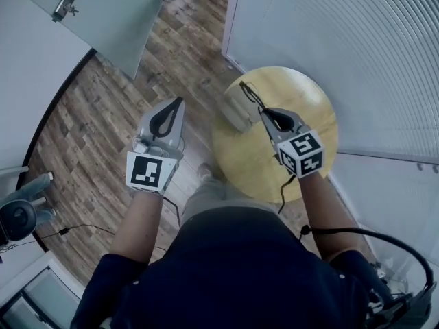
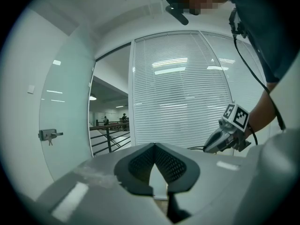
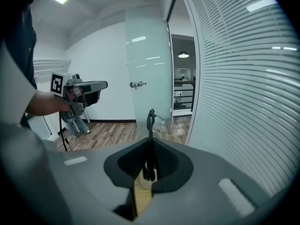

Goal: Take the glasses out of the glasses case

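right gripper [image 1: 263, 113] clamped on glasses [image 1: 250, 95], held over counter [image 1: 309, 94] | left gripper [image 1: 180, 103] closed together, empty | glasses case [image 1: 236, 110] laid on counter

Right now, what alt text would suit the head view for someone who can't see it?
Seen from above, a person's right gripper holds black glasses near a pale case on a round wooden table; the left gripper is shut and empty.

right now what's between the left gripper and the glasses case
Nothing stands there: in the head view only wood floor shows between the left gripper and the glasses case, which sits at the edge of the round table.
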Available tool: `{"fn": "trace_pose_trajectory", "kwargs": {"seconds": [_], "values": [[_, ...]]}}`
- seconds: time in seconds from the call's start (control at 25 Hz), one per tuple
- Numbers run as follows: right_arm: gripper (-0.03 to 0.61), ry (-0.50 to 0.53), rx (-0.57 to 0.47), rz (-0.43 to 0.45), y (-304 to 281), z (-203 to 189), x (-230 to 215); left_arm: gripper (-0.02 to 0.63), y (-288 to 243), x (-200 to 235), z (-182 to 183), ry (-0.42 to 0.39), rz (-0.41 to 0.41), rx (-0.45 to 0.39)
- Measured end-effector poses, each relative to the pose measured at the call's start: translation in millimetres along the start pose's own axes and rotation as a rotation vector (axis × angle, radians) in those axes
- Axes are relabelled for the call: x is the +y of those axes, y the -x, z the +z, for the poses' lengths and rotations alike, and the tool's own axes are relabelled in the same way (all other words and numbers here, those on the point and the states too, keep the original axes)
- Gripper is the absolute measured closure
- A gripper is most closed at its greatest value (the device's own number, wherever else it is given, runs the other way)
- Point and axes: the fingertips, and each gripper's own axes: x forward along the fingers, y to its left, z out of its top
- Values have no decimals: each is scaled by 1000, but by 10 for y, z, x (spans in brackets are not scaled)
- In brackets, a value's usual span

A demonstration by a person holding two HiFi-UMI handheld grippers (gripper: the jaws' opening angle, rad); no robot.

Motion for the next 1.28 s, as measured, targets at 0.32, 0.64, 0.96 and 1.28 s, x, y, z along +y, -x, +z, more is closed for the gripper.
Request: {"fn": "trace_pose_trajectory", "kwargs": {"seconds": [0.32, 0.64, 0.96, 1.28], "values": [[545, 3, -93, -51, 289, 328, 14, 609, 108, 3, 419, -71, -17, -22], [545, 43, -155, -83, 578, 689, 97, 611, 134, -26, 943, -139, -47, -109], [545, 63, -189, -97, 834, 929, 102, 609, 146, -7, 1252, -149, -48, -157], [545, 66, -231, -108, 971, 1120, 33, 609, 125, 17, 1435, -150, -41, -180]]}}
